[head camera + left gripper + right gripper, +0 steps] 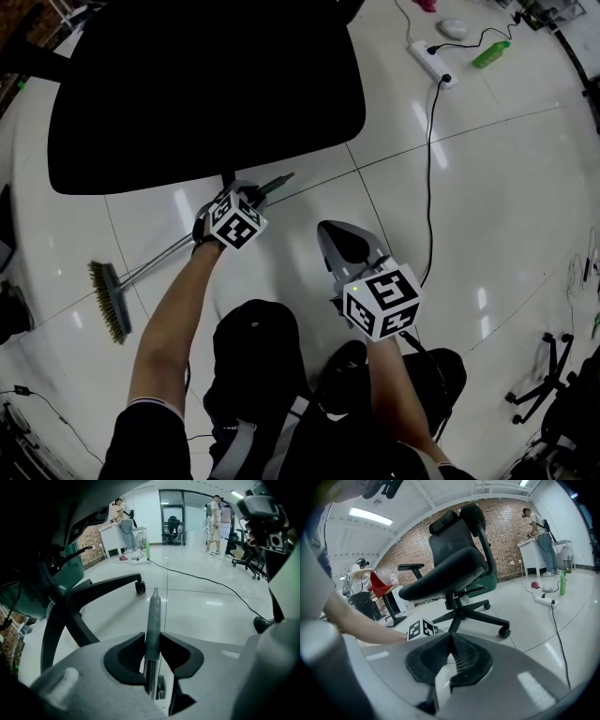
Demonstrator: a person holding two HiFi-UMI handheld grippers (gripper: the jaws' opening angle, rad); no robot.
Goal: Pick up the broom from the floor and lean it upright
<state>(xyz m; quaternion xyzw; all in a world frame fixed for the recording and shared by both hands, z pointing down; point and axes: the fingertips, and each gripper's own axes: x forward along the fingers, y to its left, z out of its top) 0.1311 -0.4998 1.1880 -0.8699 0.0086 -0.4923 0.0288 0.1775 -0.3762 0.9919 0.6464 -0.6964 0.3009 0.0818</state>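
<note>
Left gripper: I had its jaws closed partway, with both pads pressed on the grey-green grip sleeve of the broom. The metal shaft ran down between the pads and the sleeve's pointed tip stuck out past them. The broom lay on the white tiled floor just in front of the black office chair. Its grip end was nearest the chair's base, aimed toward one caster, and its brush head was the part furthest from the chair. From the head view I could not tell whether the grip end was already clear of the tiles. Right gripper: its jaws were drawn together at the tips with nothing between them. It hung further out from the chair than the left gripper, well apart from the broom. Legible writing: none that I could read. The only print was the black-and-white square markers on the left cube and the right cube. A green bottle lay on the floor past the chair, its label too small to make out. A white power strip lay just beside the bottle, and its black cable ran back across the tiles on the right gripper's side of the chair.
</note>
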